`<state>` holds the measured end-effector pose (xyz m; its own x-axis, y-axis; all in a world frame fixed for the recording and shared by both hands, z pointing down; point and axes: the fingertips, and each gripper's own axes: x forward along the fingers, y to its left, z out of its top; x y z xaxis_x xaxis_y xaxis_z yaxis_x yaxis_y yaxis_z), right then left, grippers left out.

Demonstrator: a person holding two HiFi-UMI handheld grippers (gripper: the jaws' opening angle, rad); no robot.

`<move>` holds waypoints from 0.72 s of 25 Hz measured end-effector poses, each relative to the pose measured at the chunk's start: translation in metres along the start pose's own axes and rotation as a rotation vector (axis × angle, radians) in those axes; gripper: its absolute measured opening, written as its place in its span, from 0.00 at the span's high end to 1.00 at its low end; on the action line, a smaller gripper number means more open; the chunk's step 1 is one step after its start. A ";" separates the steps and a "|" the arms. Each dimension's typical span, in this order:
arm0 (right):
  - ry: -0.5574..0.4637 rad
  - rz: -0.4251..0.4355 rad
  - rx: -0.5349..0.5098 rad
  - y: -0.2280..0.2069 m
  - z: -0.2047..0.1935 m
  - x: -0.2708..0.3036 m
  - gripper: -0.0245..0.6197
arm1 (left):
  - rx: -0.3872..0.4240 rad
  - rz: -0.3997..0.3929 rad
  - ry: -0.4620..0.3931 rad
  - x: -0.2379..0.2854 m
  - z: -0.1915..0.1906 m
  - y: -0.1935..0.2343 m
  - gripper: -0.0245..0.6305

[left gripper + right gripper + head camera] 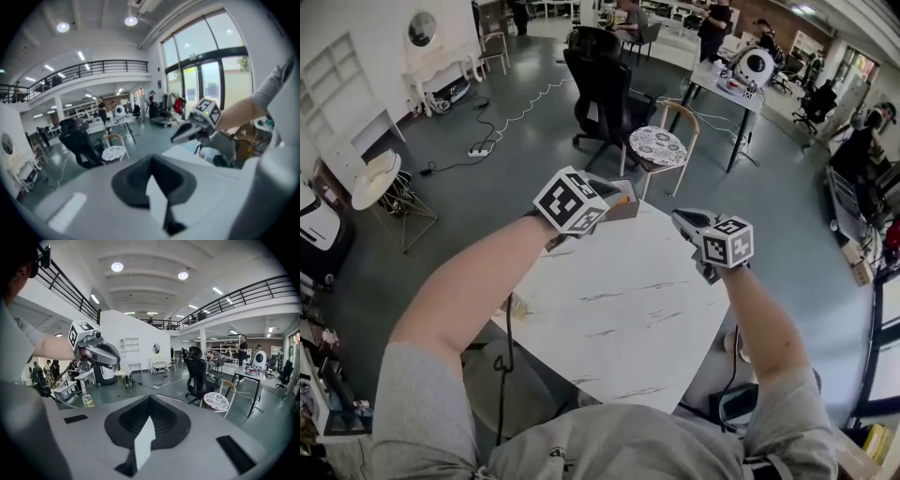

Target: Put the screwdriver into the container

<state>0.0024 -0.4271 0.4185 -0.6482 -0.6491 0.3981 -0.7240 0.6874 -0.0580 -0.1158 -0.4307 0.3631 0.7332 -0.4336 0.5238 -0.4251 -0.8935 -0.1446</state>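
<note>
sleeves (pixel 422 403): grey, bottom corners
left gripper (pixel 151 159): jaws together, nothing held
right gripper (pixel 149 398): jaws together, nothing held
table (pixel 628 309): white, dark-veined

The head view looks steeply down on the white table (pixel 619 300) from close above. Both gripper views face outward across the room, sharing the patterned chair (pixel 114 151).

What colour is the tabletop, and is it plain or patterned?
The table is white with thin dark marble-like streaks. It shows best in the head view.
</note>
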 end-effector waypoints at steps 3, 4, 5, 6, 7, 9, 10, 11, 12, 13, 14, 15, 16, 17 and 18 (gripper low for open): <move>-0.003 -0.009 0.002 0.017 0.002 -0.015 0.95 | -0.040 0.000 -0.028 -0.022 -0.010 -0.021 0.96; -0.005 -0.015 0.002 0.022 0.002 -0.021 0.95 | -0.059 0.008 -0.045 -0.029 -0.014 -0.026 0.96; -0.009 -0.023 0.002 0.025 0.002 -0.027 0.95 | -0.082 0.021 -0.066 -0.035 -0.018 -0.031 0.96; -0.015 -0.033 0.002 0.028 0.001 -0.033 0.95 | -0.106 0.036 -0.088 -0.040 -0.023 -0.035 0.96; -0.022 -0.041 0.002 0.030 0.001 -0.039 0.95 | -0.129 0.053 -0.110 -0.045 -0.027 -0.041 0.96; -0.035 -0.048 0.001 0.035 -0.001 -0.051 0.95 | -0.162 0.084 -0.143 -0.053 -0.034 -0.055 0.96; -0.040 -0.046 -0.001 0.038 -0.002 -0.058 0.95 | -0.175 0.099 -0.157 -0.057 -0.036 -0.064 0.96; -0.046 -0.042 -0.003 0.040 -0.002 -0.065 0.95 | -0.189 0.113 -0.171 -0.062 -0.037 -0.072 0.96; -0.052 -0.036 -0.004 0.043 -0.003 -0.072 0.95 | -0.202 0.128 -0.183 -0.065 -0.037 -0.081 0.96; -0.059 -0.030 -0.006 0.044 -0.004 -0.080 0.95 | -0.214 0.143 -0.192 -0.068 -0.037 -0.091 0.96; -0.064 -0.022 -0.008 0.045 -0.007 -0.087 0.95 | -0.224 0.161 -0.199 -0.070 -0.038 -0.100 0.96; -0.068 -0.013 -0.011 0.046 -0.010 -0.094 0.95 | -0.236 0.180 -0.206 -0.072 -0.039 -0.109 0.96; -0.073 -0.002 -0.015 0.046 -0.013 -0.101 0.95 | -0.250 0.199 -0.215 -0.073 -0.039 -0.117 0.96; -0.080 0.008 -0.018 0.046 -0.015 -0.108 0.95 | -0.265 0.219 -0.225 -0.074 -0.039 -0.125 0.96; -0.088 0.018 -0.020 0.045 -0.016 -0.115 0.95 | -0.280 0.240 -0.236 -0.075 -0.039 -0.133 0.96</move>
<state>0.0482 -0.3159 0.3849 -0.6796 -0.6623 0.3154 -0.7080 0.7048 -0.0455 -0.1355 -0.2748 0.3757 0.6834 -0.6689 0.2925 -0.7020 -0.7120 0.0118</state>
